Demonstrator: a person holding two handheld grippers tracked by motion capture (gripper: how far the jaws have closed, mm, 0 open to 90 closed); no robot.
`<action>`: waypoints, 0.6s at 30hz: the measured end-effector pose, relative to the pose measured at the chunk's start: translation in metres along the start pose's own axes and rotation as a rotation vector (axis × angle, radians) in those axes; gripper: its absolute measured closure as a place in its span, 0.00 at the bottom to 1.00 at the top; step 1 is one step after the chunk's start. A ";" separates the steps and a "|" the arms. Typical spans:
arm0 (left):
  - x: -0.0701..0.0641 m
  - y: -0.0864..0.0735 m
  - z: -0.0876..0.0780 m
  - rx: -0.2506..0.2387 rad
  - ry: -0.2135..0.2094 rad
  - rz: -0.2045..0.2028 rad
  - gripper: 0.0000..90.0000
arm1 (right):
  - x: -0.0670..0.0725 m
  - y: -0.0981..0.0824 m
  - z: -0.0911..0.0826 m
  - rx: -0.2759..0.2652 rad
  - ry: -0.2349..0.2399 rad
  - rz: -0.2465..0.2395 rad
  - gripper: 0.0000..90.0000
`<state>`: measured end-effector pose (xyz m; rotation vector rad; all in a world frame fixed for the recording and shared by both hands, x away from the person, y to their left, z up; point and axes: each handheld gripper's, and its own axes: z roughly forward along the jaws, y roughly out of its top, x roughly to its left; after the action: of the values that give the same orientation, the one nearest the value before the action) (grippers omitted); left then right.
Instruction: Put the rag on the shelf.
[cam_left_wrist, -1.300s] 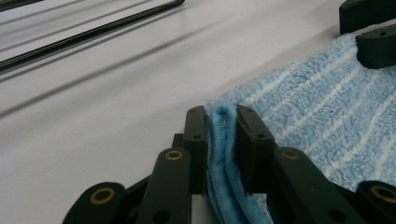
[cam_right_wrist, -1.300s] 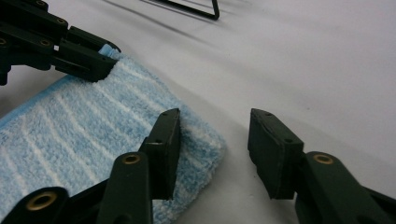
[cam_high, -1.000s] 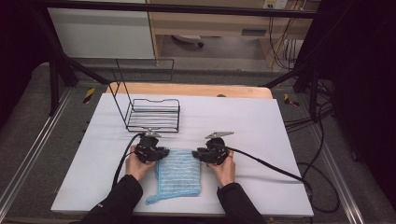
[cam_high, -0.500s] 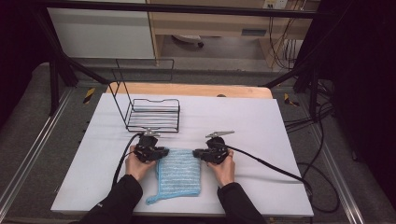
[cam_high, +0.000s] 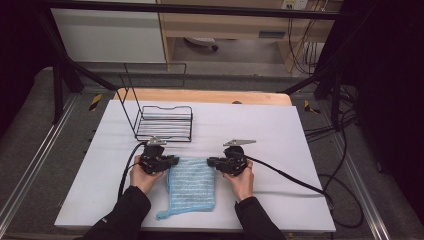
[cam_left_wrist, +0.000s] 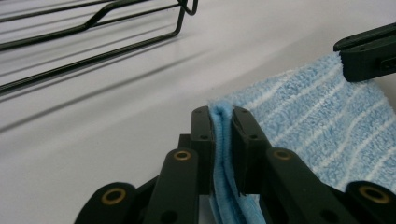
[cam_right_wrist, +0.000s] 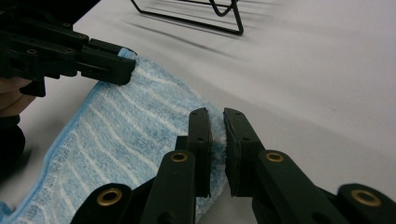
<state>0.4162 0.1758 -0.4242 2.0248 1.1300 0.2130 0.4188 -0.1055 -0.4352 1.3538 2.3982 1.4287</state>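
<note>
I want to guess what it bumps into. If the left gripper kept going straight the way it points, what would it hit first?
Probably the right gripper. The left gripper, shut on the blue cloth's far corner, points across that edge toward it. Their exact alignment is hard to judge.

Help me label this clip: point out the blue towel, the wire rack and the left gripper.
blue towel (cam_high: 192, 185), high view, middle of its striped top.
wire rack (cam_high: 165, 123), high view, its slatted base.
left gripper (cam_left_wrist: 223, 126), left gripper view, between the jaw tips pinching the towel's corner.
</note>
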 end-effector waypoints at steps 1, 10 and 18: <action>-0.001 0.000 -0.002 -0.006 -0.001 0.002 0.89 | 0.001 0.000 -0.002 -0.004 0.003 0.003 0.91; -0.008 0.001 -0.021 -0.065 -0.015 0.009 0.89 | 0.007 0.002 -0.012 -0.057 0.017 -0.015 0.91; -0.016 0.005 -0.032 -0.117 -0.008 0.034 0.89 | 0.013 0.006 -0.025 -0.104 0.015 -0.049 0.91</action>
<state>0.3939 0.1794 -0.3959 1.9404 1.0541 0.2812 0.4040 -0.1127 -0.4119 1.2569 2.3137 1.5328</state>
